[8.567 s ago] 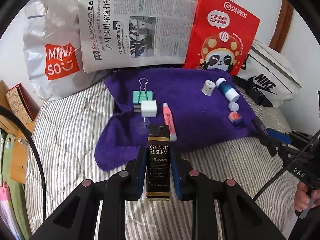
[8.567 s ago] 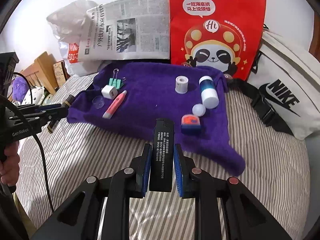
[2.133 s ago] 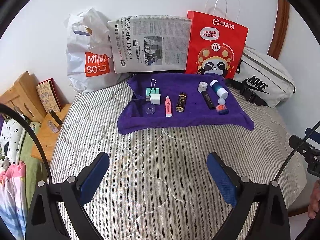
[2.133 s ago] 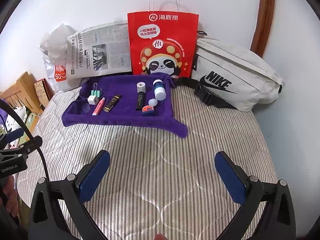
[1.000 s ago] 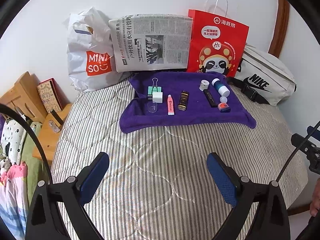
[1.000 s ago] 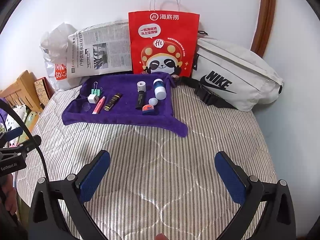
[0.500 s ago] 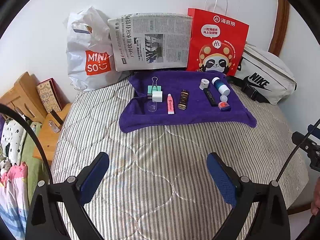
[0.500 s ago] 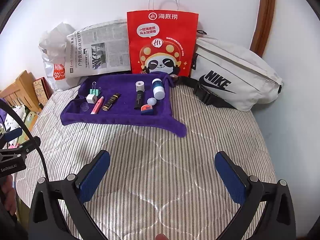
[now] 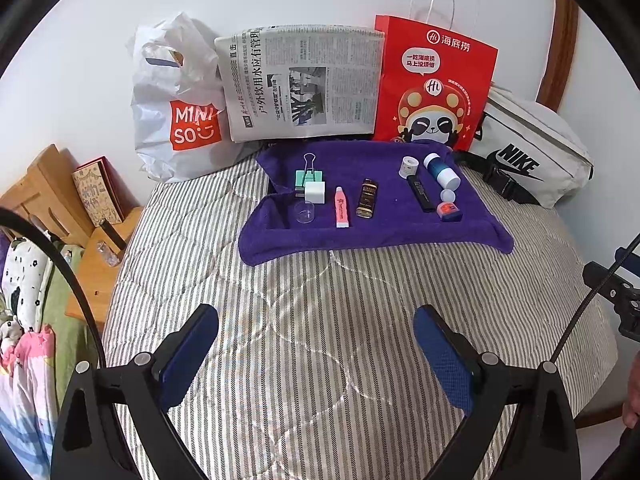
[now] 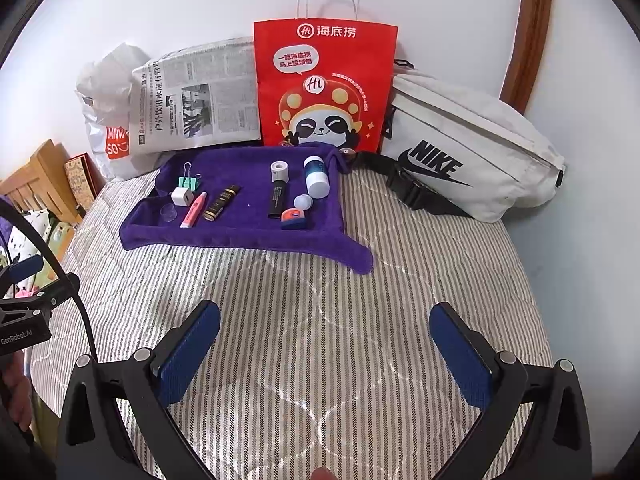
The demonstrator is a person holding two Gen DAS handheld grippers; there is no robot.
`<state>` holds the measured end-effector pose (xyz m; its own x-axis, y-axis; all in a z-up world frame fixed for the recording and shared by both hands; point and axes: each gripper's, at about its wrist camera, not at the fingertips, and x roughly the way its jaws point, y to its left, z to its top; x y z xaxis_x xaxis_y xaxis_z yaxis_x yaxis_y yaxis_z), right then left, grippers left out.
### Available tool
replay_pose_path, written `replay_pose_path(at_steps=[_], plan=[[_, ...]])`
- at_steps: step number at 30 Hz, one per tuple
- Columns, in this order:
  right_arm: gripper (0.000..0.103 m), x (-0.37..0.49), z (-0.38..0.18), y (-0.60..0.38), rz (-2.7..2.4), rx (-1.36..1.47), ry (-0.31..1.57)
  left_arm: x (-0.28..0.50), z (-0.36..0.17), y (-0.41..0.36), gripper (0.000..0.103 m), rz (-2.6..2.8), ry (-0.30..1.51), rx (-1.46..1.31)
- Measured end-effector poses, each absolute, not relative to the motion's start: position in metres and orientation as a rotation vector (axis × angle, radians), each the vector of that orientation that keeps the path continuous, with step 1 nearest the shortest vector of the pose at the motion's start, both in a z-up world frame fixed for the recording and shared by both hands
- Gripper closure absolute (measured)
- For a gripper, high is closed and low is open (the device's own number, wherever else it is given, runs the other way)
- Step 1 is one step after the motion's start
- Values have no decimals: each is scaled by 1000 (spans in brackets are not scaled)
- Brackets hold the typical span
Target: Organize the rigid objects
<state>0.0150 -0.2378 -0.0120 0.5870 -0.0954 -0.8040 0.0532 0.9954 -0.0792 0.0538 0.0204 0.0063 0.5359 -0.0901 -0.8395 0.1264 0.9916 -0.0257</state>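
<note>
A purple towel [image 9: 384,224] [image 10: 236,232] lies on the striped bed, far ahead of both grippers. On it rest a green binder clip [image 9: 308,174], a white cube [image 9: 315,192], a clear dish [image 9: 306,213], a pink tube [image 9: 341,207], a dark gold-lettered lighter [image 9: 366,197] [image 10: 221,202], a black lighter [image 9: 420,193] [image 10: 277,198], a white roll [image 9: 408,166], a blue-and-white bottle [image 9: 441,170] [image 10: 315,176], a white ball [image 9: 447,195] and an orange-blue tin [image 9: 449,211] [image 10: 294,218]. My left gripper [image 9: 316,354] and right gripper [image 10: 326,356] both stand wide open and empty over the quilt.
Against the wall lean a white Miniso bag [image 9: 176,112], a newspaper [image 9: 304,84], a red paper bag [image 9: 434,88] and a white Nike bag [image 10: 464,148]. A wooden bedside stand [image 9: 40,200] sits left of the bed. Striped quilt [image 10: 320,320] spreads between grippers and towel.
Both lighters, held in the grippers 8.6 s ago, now lie on the towel. Both grippers have opened and pulled far back. Little has shifted over the last second.
</note>
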Motion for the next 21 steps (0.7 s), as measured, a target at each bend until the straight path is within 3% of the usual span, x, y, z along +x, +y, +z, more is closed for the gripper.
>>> replay_pose_path(at_steps=[21], plan=[[0, 14, -11, -233, -77, -50, 938, 54, 4, 26, 4, -126, 994, 30]])
